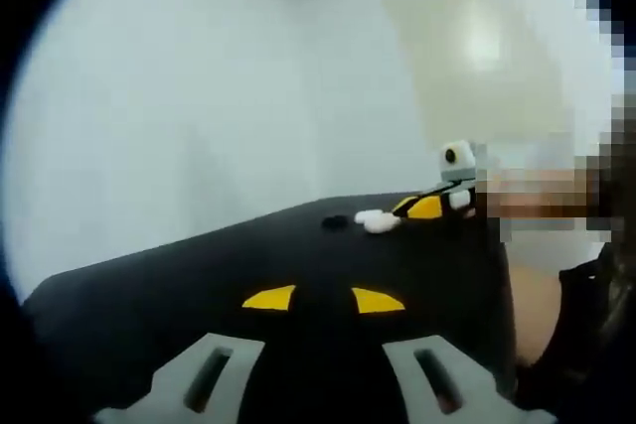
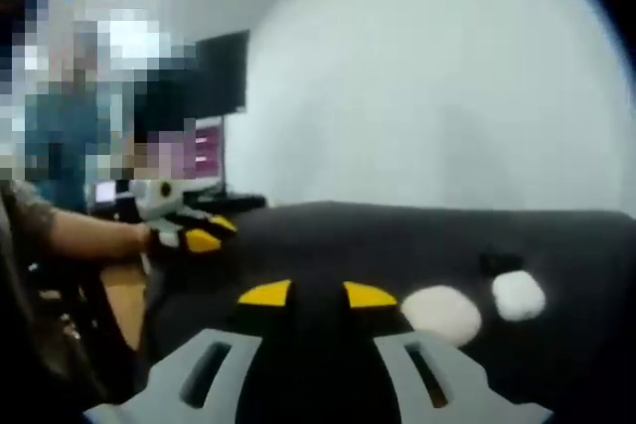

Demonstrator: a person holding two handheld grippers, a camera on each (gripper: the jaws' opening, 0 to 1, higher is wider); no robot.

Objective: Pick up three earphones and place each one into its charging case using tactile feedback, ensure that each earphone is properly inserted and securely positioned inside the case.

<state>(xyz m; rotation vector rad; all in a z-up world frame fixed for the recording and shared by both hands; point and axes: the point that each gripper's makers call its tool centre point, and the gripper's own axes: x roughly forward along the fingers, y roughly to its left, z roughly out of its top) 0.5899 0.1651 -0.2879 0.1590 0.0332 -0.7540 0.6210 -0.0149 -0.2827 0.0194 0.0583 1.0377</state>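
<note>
Charging cases (image 2: 440, 311), seemingly smooth white ovals, on matte black table (image 2: 397, 235).

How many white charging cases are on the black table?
2: a larger white case ahead of the right claw, and a smaller one beside it; more may be blurred.

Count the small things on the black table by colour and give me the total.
White: 2, the larger rounded white item and the smaller white item.
Black: 1, a small black item just behind the smaller white one.
Total: 3.
Blur hides which are cases or earphones.
</note>
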